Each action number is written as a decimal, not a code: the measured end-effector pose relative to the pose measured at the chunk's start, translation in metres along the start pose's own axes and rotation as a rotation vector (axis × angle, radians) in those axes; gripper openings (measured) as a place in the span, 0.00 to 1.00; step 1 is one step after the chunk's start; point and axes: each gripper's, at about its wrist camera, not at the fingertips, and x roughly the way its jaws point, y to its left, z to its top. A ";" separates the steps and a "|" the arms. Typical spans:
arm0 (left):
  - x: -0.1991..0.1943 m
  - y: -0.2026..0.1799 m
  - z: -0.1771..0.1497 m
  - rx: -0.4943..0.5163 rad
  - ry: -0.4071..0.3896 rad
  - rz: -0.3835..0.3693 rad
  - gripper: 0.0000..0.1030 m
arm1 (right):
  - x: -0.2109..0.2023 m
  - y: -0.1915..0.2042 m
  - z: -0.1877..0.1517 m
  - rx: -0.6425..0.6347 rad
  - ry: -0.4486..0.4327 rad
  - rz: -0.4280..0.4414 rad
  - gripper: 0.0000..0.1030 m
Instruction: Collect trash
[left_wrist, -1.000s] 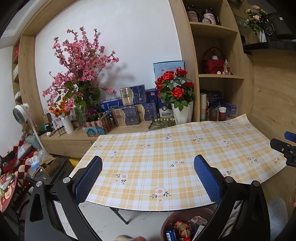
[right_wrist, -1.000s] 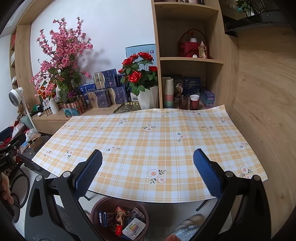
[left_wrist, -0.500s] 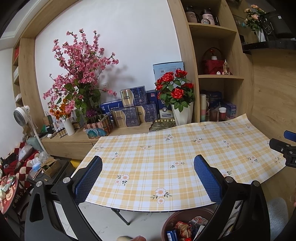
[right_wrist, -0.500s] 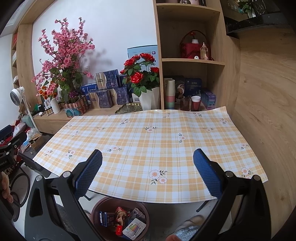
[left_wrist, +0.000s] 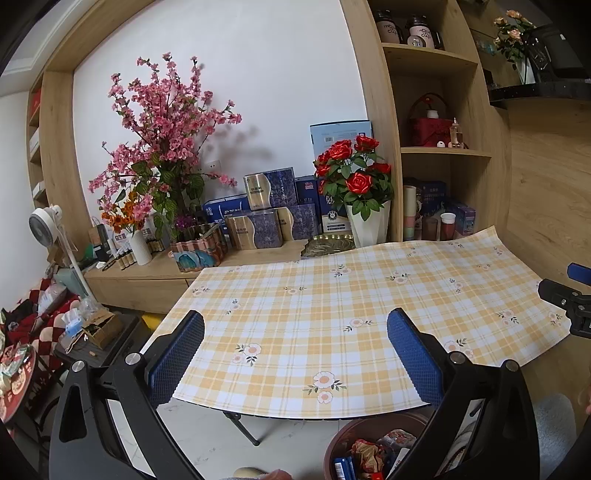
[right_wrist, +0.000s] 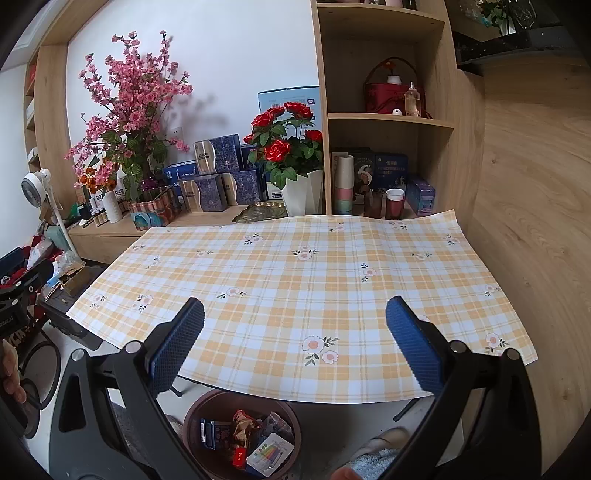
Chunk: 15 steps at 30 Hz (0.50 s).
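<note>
Under table edge (right_wrist: 295, 387), trash-filled bin (right_wrist: 207, 410).

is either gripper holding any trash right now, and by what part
Nothing is held. The left gripper and the right gripper both have their jaws wide open over the tablecloth, empty.

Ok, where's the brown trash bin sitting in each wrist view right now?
Left wrist view: the trash bin is at the bottom edge, right of centre, on the floor under the table's near edge, partly behind the left claw's right finger.
Right wrist view: the bin is at bottom centre-left, between the right claw's fingers, with wrappers inside.
Shared landmark: the red roses in the white pot.
</note>
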 end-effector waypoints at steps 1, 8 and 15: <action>0.001 0.000 0.001 0.000 0.000 0.001 0.94 | 0.000 0.000 0.000 0.000 0.000 -0.001 0.94; 0.002 0.002 0.000 -0.016 0.004 -0.001 0.94 | 0.001 0.000 -0.002 0.005 0.003 0.000 0.94; 0.000 0.002 0.002 -0.036 -0.001 -0.032 0.94 | 0.001 0.000 -0.003 0.008 -0.004 0.001 0.94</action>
